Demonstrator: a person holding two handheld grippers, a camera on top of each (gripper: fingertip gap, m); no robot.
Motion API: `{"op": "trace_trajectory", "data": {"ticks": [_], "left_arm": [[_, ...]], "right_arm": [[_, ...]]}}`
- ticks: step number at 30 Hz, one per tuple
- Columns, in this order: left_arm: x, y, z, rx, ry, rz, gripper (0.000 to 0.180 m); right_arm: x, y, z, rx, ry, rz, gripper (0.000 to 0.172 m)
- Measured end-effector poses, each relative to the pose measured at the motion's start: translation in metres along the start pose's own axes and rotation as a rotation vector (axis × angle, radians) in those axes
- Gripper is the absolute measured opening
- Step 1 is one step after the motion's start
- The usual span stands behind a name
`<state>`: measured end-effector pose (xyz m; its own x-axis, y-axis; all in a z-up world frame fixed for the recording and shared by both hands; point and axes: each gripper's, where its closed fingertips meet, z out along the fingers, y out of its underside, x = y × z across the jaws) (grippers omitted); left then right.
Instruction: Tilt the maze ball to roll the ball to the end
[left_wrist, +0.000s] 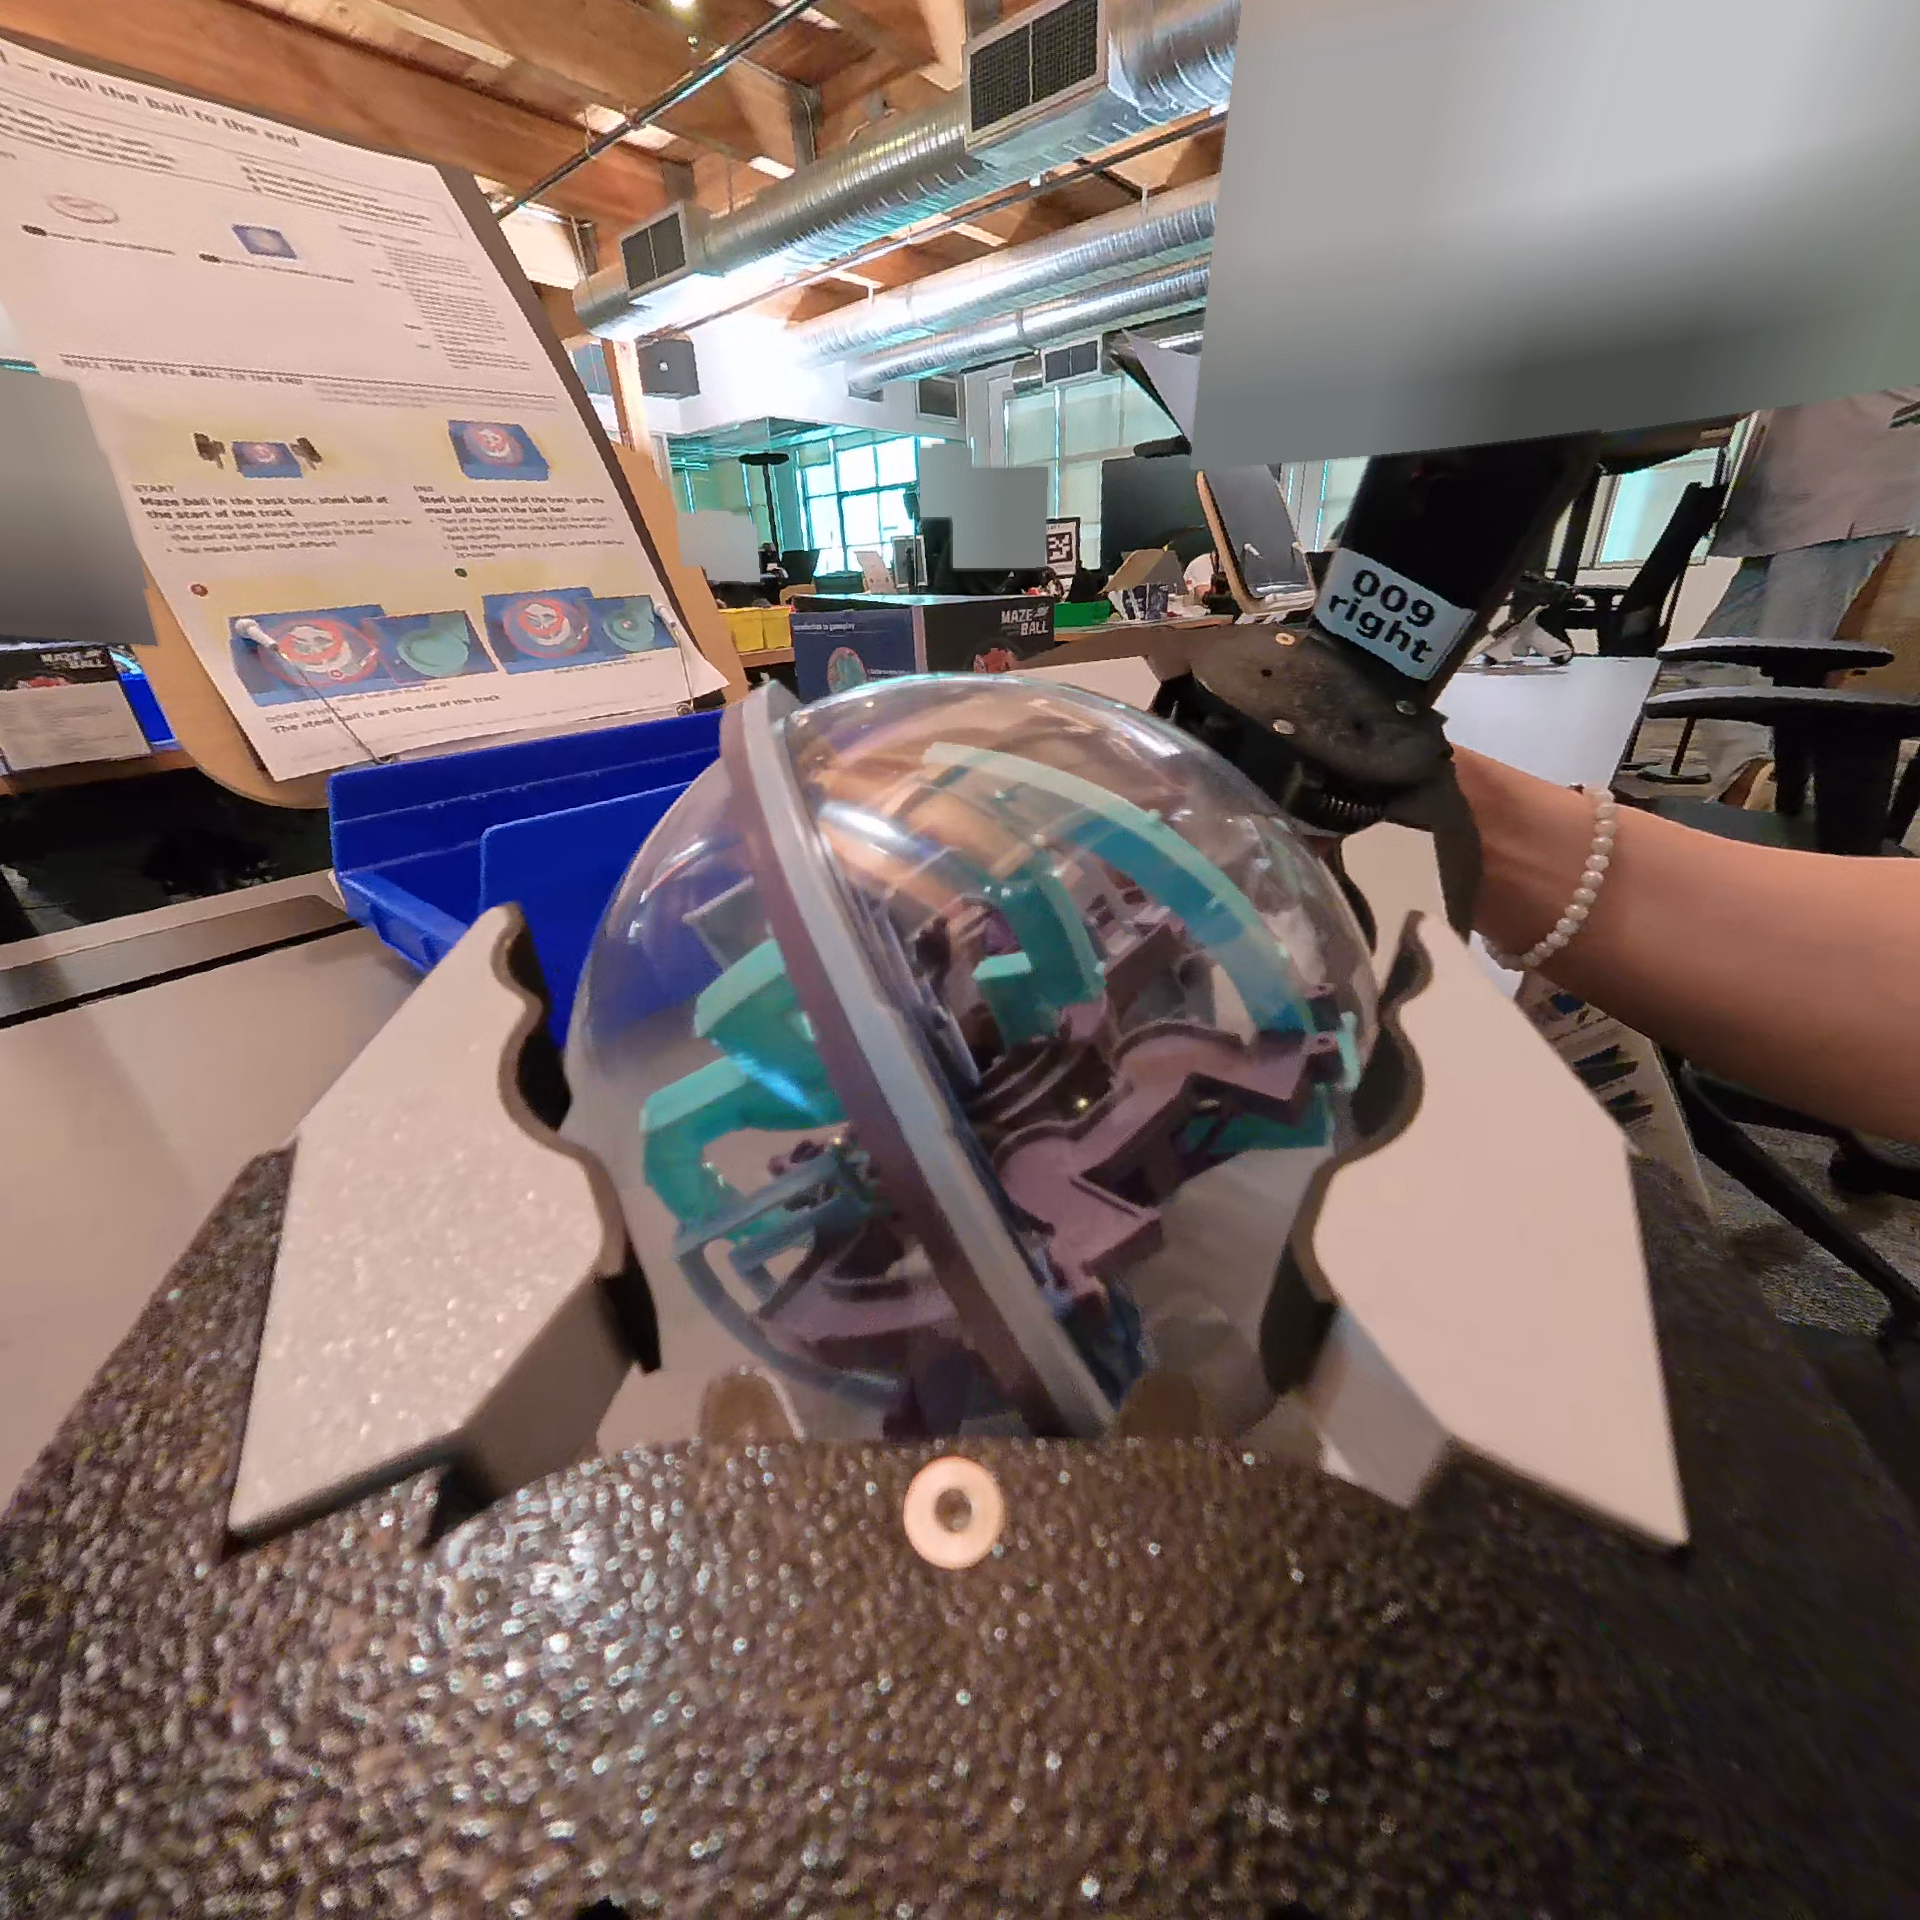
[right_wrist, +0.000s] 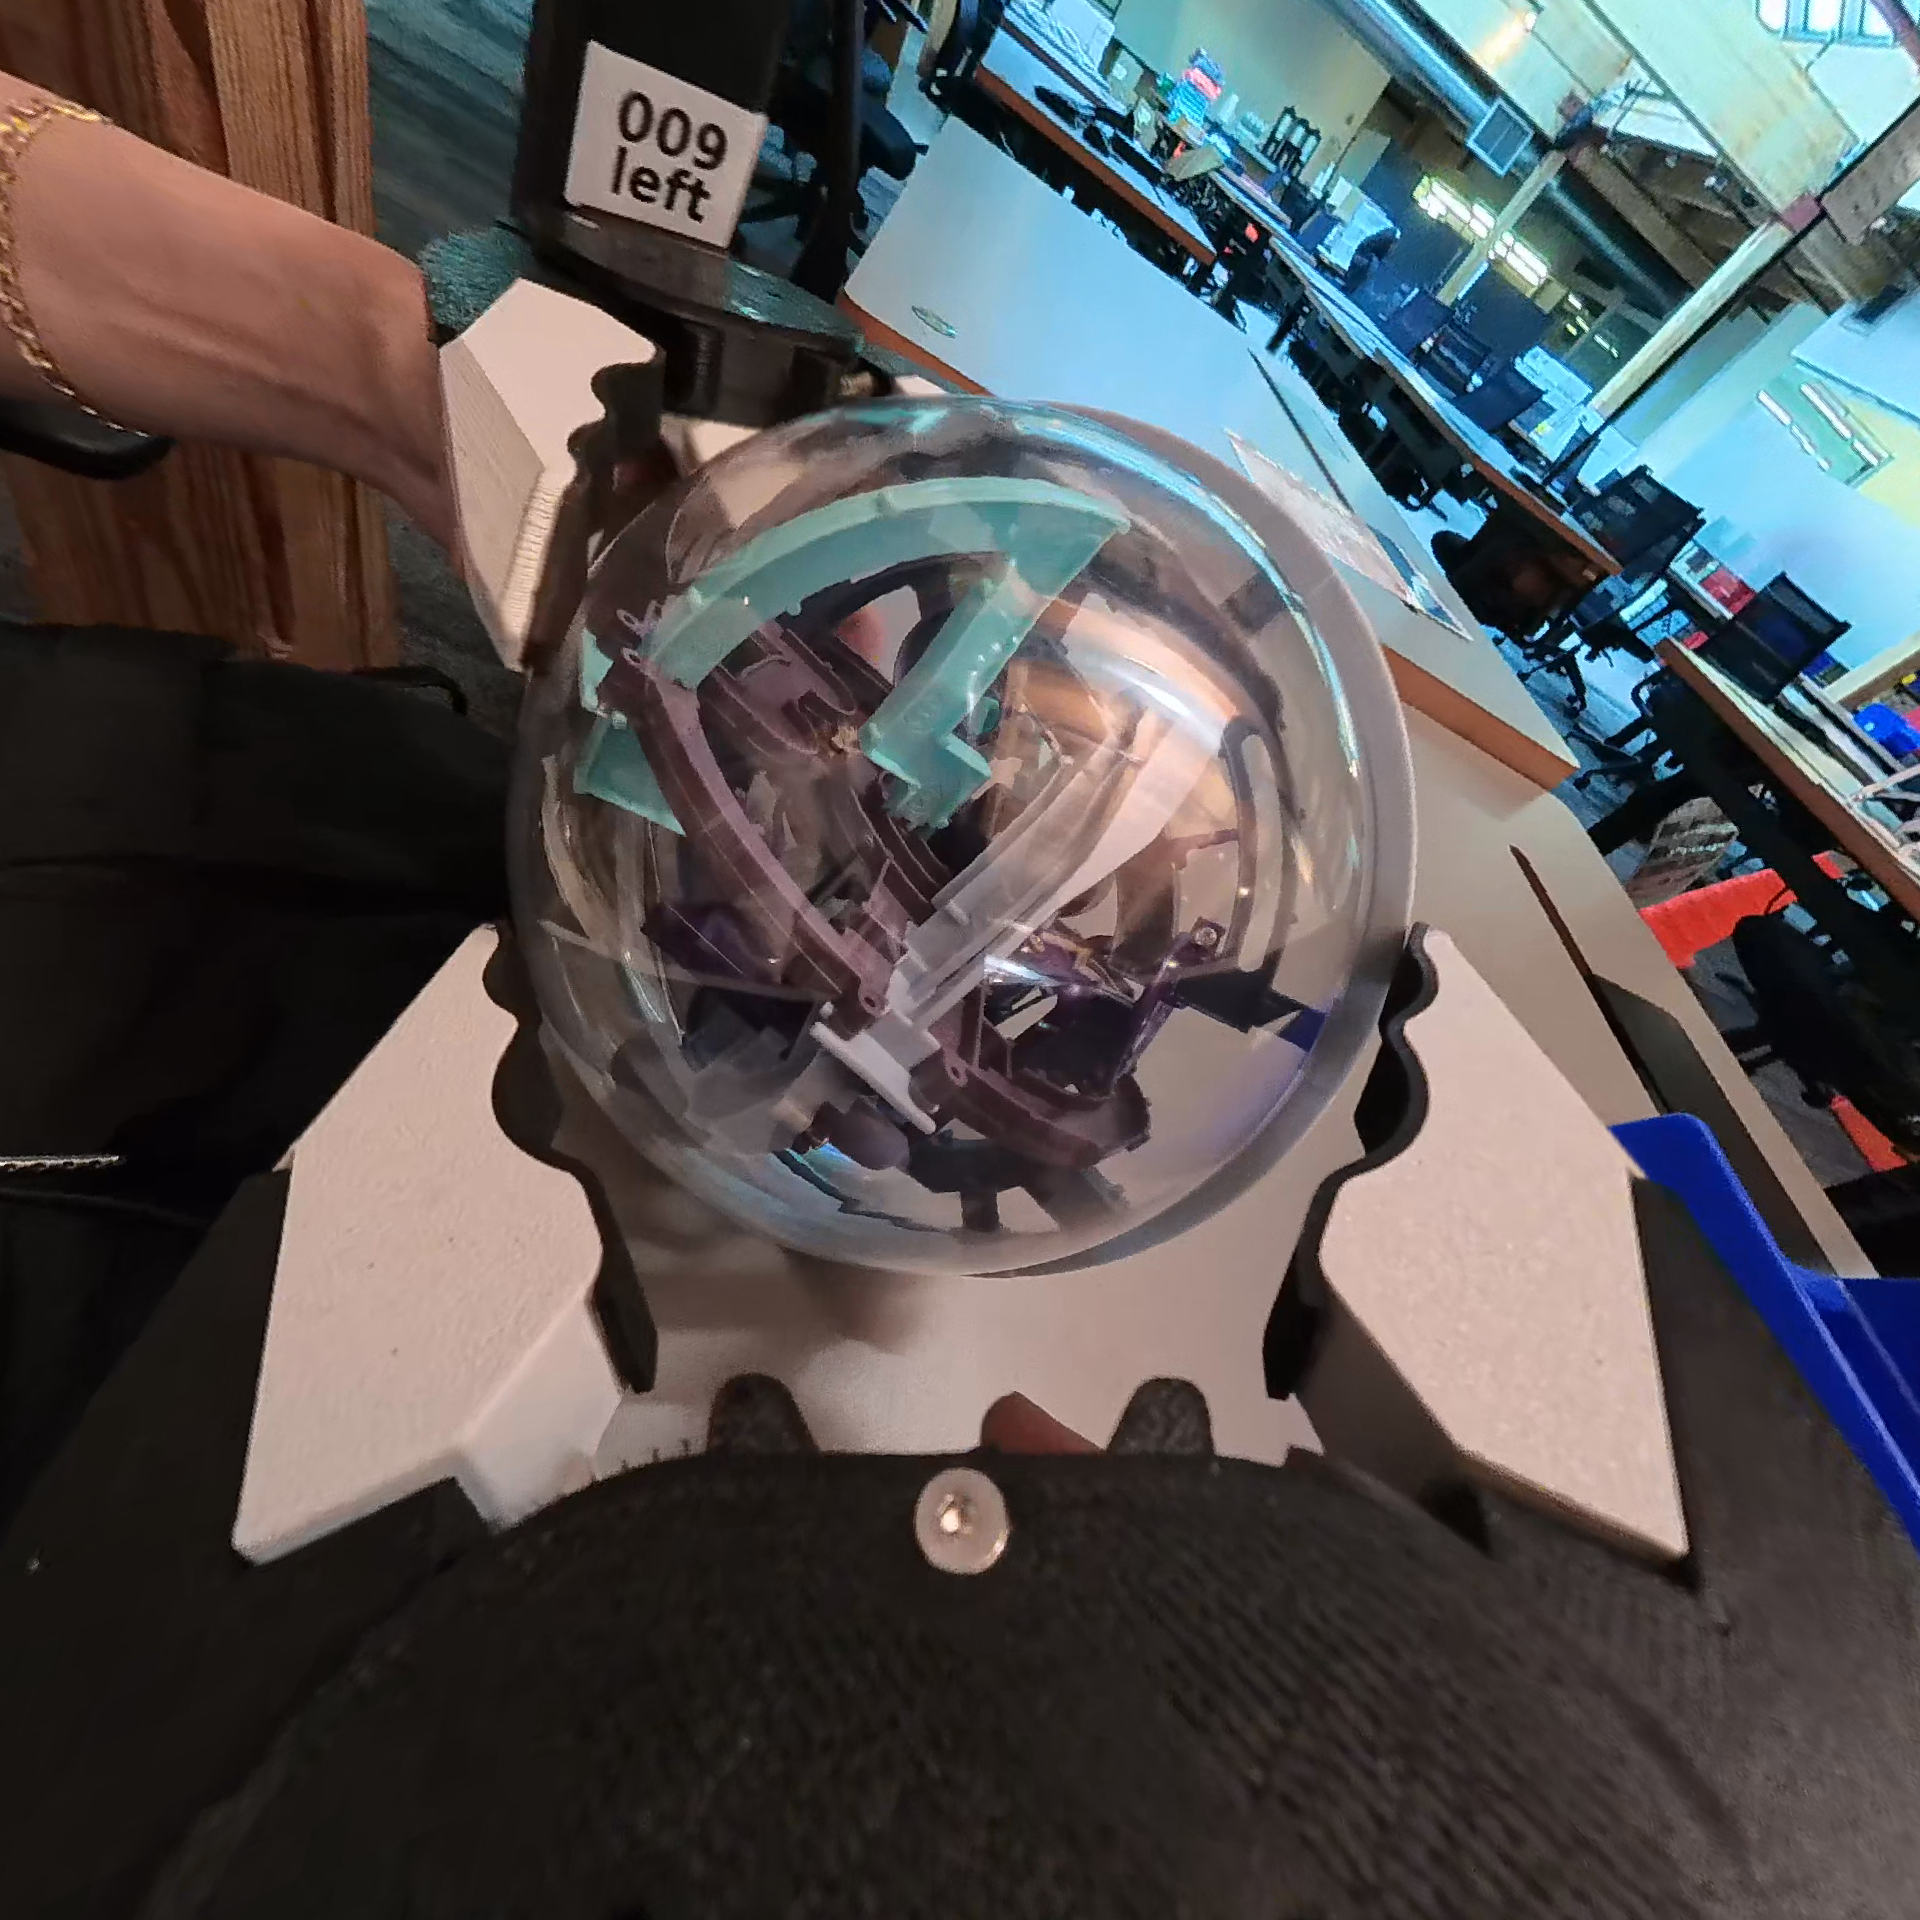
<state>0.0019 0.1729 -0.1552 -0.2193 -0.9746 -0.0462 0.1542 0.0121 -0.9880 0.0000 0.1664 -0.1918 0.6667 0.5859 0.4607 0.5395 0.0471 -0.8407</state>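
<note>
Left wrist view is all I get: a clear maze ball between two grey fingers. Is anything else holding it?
Observer: Yes. The right gripper has its own two fingers on either side of the maze ball.
Operator: What's behind that gripper's side?
Observer: A long white table, running away from the ball.
Operator: Any track colours I'm missing?
Observer: A white curved track shows beside the purple and teal ones.
</note>
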Motion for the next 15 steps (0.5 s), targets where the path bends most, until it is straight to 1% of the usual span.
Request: {"op": "trace_trajectory", "data": {"ticks": [1,3,10,15], "left_arm": [[0.0002,-0.0004,0.0005,0.003,0.001,0.003,0.155],[0.0021,-0.0007,0.0010,0.007,0.012,0.004,0.157],[0.0065,-0.0014,0.0025,0.011,0.032,-0.014,0.155],[0.0071,-0.0012,0.0048,0.007,-0.001,0.045,0.153]], "right_arm": [[-0.0015,-0.0010,-0.0003,0.008,-0.007,-0.007,0.154],[-0.0026,-0.0016,-0.0007,0.013,-0.010,-0.018,0.154],[-0.0044,-0.0030,0.0007,0.014,-0.009,-0.029,0.154],[-0.0023,0.0053,-0.0020,-0.040,0.009,0.025,0.156]]}}
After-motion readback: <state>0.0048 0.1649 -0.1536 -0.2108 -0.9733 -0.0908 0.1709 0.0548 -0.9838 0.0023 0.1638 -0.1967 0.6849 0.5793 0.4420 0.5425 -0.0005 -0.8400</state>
